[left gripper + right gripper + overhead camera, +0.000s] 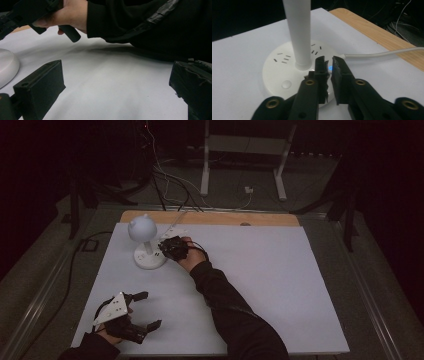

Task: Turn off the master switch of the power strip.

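Right gripper view shows the right gripper point(329, 65), jaws nearly together, at the lamp point(297, 62) base's lit blue button point(330, 67), likely just pressed; the left gripper point(142, 310) rests spread.

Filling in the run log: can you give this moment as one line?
right tongs: nearly shut, tips over blue-lit button on white round lamp base | left tongs: open, idle on white table sheet
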Available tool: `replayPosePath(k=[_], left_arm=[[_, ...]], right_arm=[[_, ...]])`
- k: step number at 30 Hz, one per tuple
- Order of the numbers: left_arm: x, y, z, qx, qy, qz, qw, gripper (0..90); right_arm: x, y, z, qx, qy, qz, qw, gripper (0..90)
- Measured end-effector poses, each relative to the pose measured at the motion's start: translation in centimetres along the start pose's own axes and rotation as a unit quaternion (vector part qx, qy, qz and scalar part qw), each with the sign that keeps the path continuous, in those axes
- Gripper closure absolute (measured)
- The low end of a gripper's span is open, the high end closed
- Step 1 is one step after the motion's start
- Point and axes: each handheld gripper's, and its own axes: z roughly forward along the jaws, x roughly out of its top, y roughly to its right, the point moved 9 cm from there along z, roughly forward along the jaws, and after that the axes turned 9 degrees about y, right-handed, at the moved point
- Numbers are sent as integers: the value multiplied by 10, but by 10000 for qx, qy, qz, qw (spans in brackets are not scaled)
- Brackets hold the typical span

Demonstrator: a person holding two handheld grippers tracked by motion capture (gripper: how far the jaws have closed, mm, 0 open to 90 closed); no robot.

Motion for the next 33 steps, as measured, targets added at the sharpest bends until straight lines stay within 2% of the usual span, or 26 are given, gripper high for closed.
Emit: replayPosePath(k=[7,10,18,23,27,33], left_arm=[[0,0,0,-1,0,-23,10000,3],[0,0,0,-3,1,-28,10000,3],[-1,0,0,-4,-15,-16,10000,3],[-1,-1,0,-7,-9,-33,10000,3],[-1,0,0,-14,-9,-24,10000,3],[-1,0,0,-15,-11,-27,10000,3]], right_arm=[[-3,6,10,-43,-74,114,9999,894],[-4,6,13,-33,-84,156,9998,896],[-8,10,22,-212,-78,201,9995,899],[-10,12,28,-196,-102,263,9994,899],[-12,13,32,-189,-122,434,9988,899],[-11,11,35,-190,-84,318,9993,898]])
